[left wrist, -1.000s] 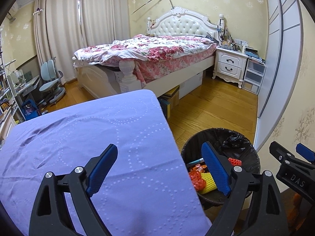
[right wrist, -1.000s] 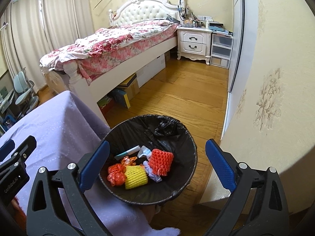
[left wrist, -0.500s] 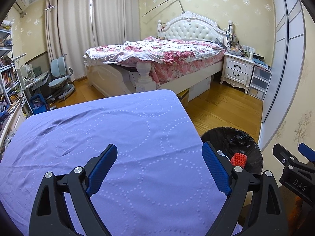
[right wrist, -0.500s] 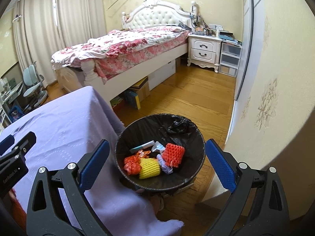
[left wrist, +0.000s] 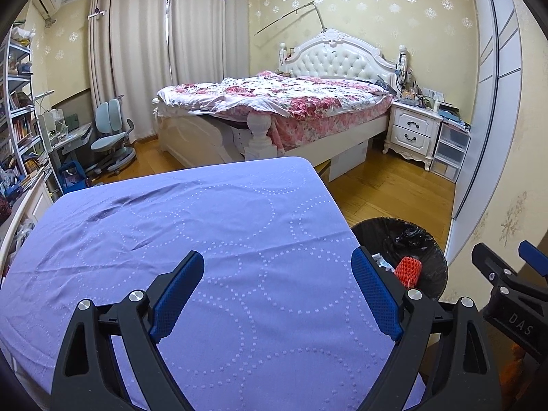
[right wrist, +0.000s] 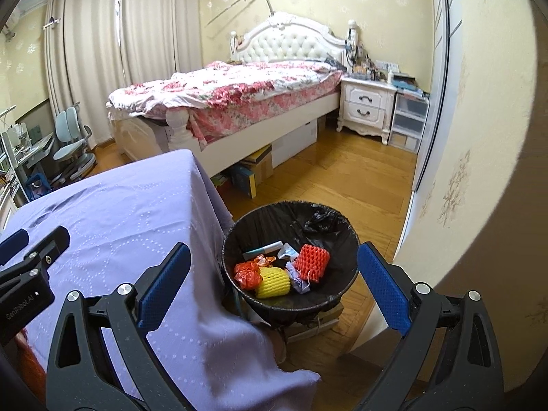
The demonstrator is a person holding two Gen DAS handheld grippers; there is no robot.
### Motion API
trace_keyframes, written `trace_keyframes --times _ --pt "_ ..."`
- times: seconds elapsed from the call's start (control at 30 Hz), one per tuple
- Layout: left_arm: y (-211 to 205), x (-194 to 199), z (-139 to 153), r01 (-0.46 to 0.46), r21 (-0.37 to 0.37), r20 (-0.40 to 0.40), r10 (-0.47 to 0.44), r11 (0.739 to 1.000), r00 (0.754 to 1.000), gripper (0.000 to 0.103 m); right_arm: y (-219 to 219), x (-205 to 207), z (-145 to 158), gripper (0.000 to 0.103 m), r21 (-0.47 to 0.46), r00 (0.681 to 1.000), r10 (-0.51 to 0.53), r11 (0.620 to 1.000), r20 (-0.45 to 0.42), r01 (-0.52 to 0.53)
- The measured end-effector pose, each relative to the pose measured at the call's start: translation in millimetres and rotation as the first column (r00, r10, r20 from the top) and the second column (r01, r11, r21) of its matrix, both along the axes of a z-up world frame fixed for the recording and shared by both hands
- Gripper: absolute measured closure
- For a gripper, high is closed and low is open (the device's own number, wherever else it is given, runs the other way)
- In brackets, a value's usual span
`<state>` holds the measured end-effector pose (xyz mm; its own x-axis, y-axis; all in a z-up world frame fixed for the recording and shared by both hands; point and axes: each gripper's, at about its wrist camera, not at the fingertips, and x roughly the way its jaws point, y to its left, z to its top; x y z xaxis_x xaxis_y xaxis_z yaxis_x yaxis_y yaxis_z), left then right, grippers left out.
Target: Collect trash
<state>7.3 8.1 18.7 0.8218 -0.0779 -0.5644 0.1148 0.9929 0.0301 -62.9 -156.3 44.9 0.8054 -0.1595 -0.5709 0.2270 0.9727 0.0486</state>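
Beside purple table (left wrist: 239, 239), on right, black trash bin (right wrist: 342, 219) holds red foam net (right wrist: 312, 263), yellow foam net (right wrist: 273, 282), wrappers. Right gripper (right wrist: 274, 284) nearer bin, wide open, empty. Left gripper (left wrist: 277, 291) over bare cloth, wide open, empty.

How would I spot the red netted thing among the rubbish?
Find the purple table; the black-lined bin stands on the floor at its right edge. Inside, the red foam net lies farthest right, beside a yellow net. It is the only red piece with a honeycomb mesh.
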Motion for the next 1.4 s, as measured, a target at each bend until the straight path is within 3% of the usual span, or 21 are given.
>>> trace_keyframes --times 1.4 --pt "-1 -6 1 0.003 0.004 0.015 -0.003 1.0 1.0 0.016 -2 -18 4 0.008 0.004 1.0 -0.002 1.0 0.002 0.002"
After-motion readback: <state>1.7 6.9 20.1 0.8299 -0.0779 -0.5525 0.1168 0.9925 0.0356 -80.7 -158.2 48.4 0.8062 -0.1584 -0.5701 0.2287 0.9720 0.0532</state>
